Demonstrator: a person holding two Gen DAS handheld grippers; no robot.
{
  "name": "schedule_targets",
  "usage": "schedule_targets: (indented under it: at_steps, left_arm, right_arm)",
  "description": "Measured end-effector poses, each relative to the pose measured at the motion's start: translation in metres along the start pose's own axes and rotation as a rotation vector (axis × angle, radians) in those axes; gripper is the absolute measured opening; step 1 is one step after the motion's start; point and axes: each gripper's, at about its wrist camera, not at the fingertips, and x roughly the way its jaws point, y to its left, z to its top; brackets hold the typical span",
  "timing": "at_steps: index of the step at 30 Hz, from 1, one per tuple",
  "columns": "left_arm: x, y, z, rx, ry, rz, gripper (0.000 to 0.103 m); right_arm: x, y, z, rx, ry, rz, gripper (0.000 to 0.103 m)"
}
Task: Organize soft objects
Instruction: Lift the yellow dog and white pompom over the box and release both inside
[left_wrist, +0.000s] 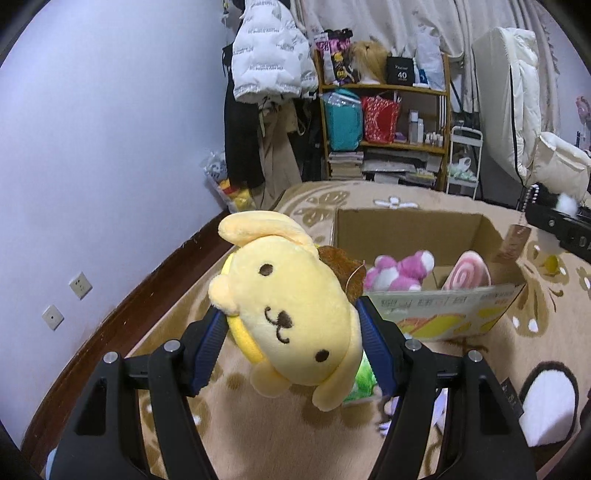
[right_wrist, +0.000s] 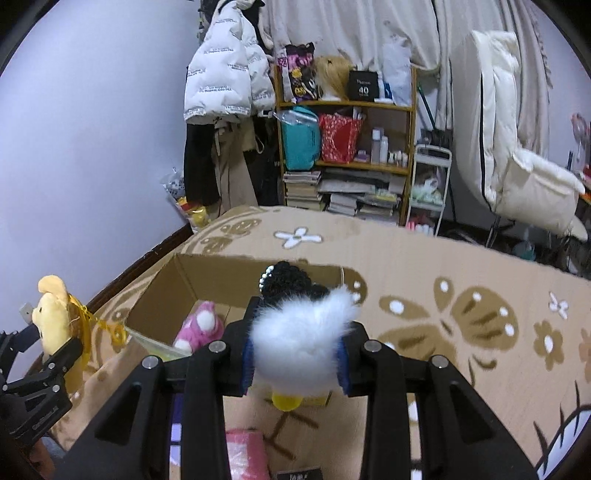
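Left gripper clamps yellow plush dog; right gripper clamps white fluffy toy; either may miss cardboard box, lower right.

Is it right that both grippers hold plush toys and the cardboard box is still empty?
Not empty. The left wrist view shows a pink plush and a swirl plush already in the box. The rest holds: the left gripper grips the yellow dog, and the right gripper grips the white plush.
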Motion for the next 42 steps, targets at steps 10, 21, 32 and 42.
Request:
schedule_targets:
  at_steps: [10, 21, 32, 42]
  left_arm:
    - [0.013, -0.016, 0.04, 0.043, -0.091, -0.009, 0.068]
    - [0.037, -0.036, 0.072, 0.104, -0.141, -0.019, 0.068]
    - [0.065, -0.049, 0.065, 0.109, -0.076, -0.113, 0.068]
    - [0.088, -0.061, 0.046, 0.136, 0.018, -0.164, 0.069]
  right_arm:
    - [0.016, 0.019, 0.018, -0.119, -0.046, -0.093, 0.036]
    - [0.035, 0.012, 0.038, -0.115, -0.075, -0.094, 0.036]
    - [0.068, 0.011, 0.037, -0.125, -0.041, -0.08, 0.036]
    - [0.09, 0.011, 0.024, -0.122, 0.008, -0.057, 0.037]
